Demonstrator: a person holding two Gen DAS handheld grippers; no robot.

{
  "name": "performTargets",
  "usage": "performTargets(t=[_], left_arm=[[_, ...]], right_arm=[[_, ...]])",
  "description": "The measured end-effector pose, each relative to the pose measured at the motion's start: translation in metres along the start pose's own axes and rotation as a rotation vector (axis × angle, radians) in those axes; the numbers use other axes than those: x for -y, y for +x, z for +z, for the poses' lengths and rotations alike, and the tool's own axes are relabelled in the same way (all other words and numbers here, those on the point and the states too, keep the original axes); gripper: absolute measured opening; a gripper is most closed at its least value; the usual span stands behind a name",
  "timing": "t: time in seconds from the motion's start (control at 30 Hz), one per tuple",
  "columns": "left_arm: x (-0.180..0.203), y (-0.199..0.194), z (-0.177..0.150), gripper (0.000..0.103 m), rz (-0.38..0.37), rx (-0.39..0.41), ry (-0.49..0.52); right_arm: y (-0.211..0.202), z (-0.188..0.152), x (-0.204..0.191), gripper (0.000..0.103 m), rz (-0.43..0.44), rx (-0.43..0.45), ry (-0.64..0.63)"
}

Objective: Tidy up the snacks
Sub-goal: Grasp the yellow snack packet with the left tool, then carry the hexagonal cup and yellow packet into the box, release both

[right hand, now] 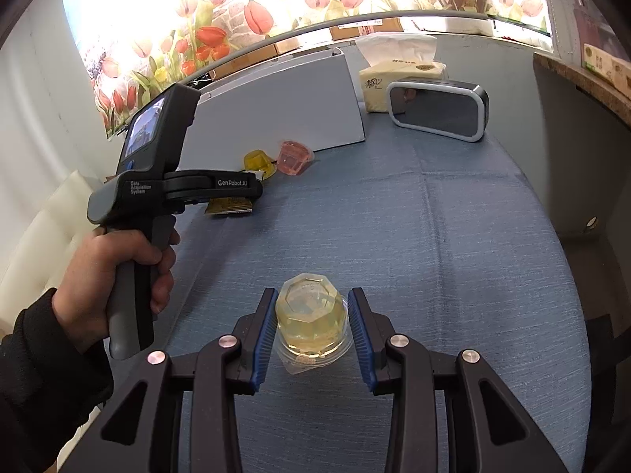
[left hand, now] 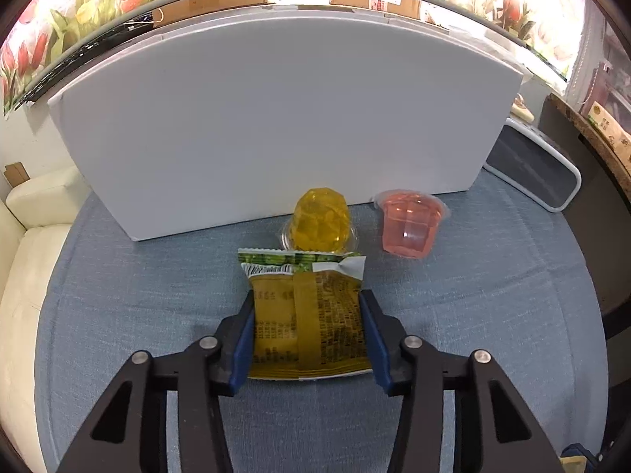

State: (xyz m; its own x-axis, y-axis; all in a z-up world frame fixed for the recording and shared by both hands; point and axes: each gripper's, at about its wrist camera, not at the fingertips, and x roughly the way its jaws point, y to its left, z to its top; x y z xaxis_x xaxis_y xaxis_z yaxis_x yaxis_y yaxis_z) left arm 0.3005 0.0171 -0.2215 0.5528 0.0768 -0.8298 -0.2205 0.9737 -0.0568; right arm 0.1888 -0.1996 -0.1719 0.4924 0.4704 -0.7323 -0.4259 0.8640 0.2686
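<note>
The left gripper (left hand: 307, 329) clamps a yellow snack packet (left hand: 309, 315), its long axis pointing away; the right gripper (right hand: 311, 333) brackets an inverted pale jelly cup (right hand: 311, 325), released.

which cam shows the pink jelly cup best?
Left wrist: the pink jelly cup sits close, unobstructed, lying on its side by the white box. In the right wrist view it is small and distant, beside the yellow jelly cup.
</note>
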Motion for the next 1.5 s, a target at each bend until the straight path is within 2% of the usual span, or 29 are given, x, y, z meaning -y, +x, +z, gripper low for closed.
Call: performTargets(t=[0.27,0.47,0.6,0.73,0.9,1.1,1.2,1.27,1.43,1.5], left_arm=[[-0.006,-0.05,-0.015,0.052,-0.061,0.073,0.008],[-0.01,-0.088,-0.013,0.052,-0.116,0.111,0.04],[-0.015,-0.118,-0.001,0.052,-0.158,0.137,0.071],[-0.023,-0.147,0.02,0.052,-0.18,0.196,0.098],[-0.038,-0.168,0.052,0.052,-0.203,0.245,0.093],[-0.051,-0.159,0.102,0.052,-0.254,0.291,0.09],[-0.059,-0.14,0.13,0.052,-0.292,0.258,0.067],[-0.061,-0.123,0.148,0.052,-0.277,0.244,0.075],[-0.073,-0.082,0.17,0.053,-0.249,0.191,0.054],[-0.081,-0.069,0.173,0.053,-0.267,0.185,0.037]], right_arm=[[0.0,0.005,-0.007,0.039,0.004,0.002,-0.007],[-0.004,0.021,-0.013,0.039,0.011,0.027,-0.02],[-0.006,0.045,-0.021,0.039,0.015,0.053,-0.057],[-0.01,0.076,-0.031,0.039,0.011,0.086,-0.116],[-0.012,0.127,-0.038,0.039,0.02,0.136,-0.163],[0.008,0.197,-0.042,0.039,0.034,0.167,-0.198],[0.031,0.228,-0.046,0.039,0.025,0.159,-0.218],[0.052,0.245,-0.046,0.039,0.025,0.138,-0.217],[0.104,0.274,-0.048,0.039,0.045,0.085,-0.208],[0.119,0.279,-0.048,0.04,0.041,0.064,-0.208]])
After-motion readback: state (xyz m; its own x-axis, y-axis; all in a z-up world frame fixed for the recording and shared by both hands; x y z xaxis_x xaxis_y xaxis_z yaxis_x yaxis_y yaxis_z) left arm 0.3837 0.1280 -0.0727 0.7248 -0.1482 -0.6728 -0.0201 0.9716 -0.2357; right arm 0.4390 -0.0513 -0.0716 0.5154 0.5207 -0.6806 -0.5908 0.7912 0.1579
